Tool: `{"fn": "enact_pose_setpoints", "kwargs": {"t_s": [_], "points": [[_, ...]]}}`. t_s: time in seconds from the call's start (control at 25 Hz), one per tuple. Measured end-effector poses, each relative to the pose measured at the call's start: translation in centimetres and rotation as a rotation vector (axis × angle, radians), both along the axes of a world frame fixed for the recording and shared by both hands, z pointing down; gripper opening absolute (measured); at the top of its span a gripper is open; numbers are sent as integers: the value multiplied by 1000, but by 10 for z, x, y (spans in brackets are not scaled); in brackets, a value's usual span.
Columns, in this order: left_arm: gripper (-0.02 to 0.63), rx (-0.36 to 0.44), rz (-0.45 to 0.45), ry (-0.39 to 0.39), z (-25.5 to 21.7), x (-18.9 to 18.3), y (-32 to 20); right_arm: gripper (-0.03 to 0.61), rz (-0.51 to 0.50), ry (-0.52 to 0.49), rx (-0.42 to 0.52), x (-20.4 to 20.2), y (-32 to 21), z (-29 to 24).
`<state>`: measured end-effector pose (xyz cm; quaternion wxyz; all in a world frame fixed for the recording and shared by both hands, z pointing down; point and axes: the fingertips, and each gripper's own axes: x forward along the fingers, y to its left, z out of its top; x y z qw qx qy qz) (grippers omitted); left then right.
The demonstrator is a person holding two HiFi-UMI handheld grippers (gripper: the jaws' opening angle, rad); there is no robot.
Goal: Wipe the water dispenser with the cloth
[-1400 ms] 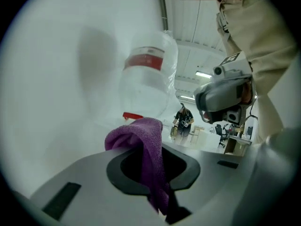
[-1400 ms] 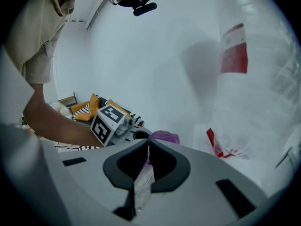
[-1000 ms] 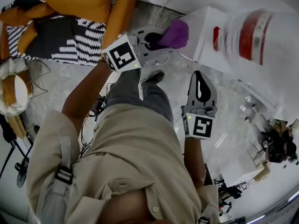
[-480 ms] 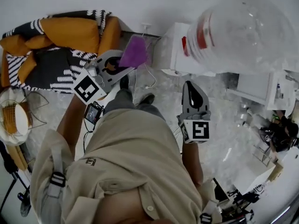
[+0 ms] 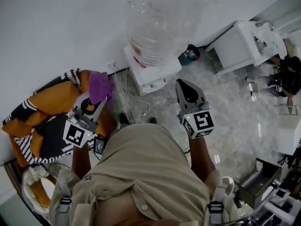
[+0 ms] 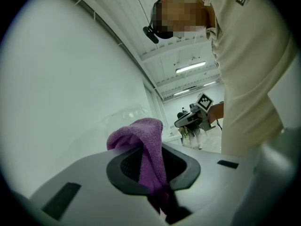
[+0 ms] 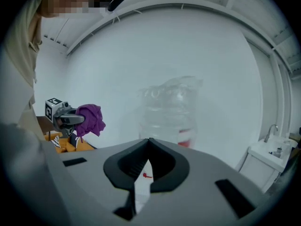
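Bright even light, ceiling strip lamp [image 6: 190, 68], fisheye bending, dark corners, water dispenser [image 7: 169, 108] hazy

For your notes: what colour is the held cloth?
The cloth is purple, clearest in the left gripper view.

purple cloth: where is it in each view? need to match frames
Head view: purple cloth left of centre, pinched in the left gripper.
Left gripper view: purple cloth at centre, draped between the shut jaws.
Right gripper view: purple cloth at mid-left.
Shared landmark: clear water bottle; only faint in the left gripper view.
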<state>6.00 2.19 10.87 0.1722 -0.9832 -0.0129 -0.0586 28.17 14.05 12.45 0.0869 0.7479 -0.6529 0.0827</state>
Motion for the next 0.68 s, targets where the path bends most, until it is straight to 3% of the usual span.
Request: {"fn": "enact_pose_setpoints", "kwargs": {"t_s": [0.32,0.68], "points": [[65,63,126,16,-19,54,69,21,92,-18,17,45,68,-8],[65,56,140,15,-16,80,106,21,115,-53,3,72,106,6]]}}
